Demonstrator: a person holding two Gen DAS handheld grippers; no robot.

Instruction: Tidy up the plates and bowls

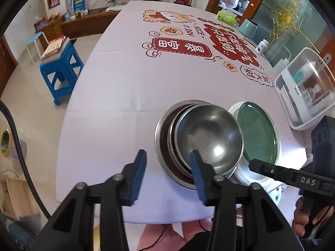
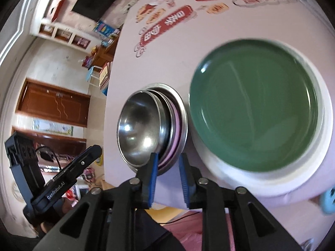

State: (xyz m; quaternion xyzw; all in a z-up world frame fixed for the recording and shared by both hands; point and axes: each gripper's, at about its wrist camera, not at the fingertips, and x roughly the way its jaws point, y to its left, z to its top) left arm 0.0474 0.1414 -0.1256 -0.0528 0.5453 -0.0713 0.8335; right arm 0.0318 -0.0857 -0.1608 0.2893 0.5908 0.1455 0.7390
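Observation:
A nest of steel bowls (image 1: 162, 138) (image 2: 183, 123) sits near the table's front edge, with the top steel bowl (image 1: 209, 140) (image 2: 138, 129) tilted inside it and a pink bowl (image 2: 177, 125) showing between them. To its right a green plate (image 1: 257, 131) (image 2: 255, 104) lies on a white plate (image 1: 247, 173) (image 2: 327, 125). My left gripper (image 1: 168, 156) is open at the nest's near rim; its pads do not press on it. My right gripper (image 2: 168, 159) is open, straddling the nest's near rim without gripping it. Each gripper also shows in the other's view.
A clear lidded storage box (image 1: 303, 87), a white bottle (image 1: 262, 46), a teal cup (image 1: 249, 28) and a green tissue box (image 1: 226, 17) line the table's right side. A blue stool (image 1: 60, 71) with books stands on the floor at left. The printed tablecloth (image 1: 129, 87) stretches beyond the bowls.

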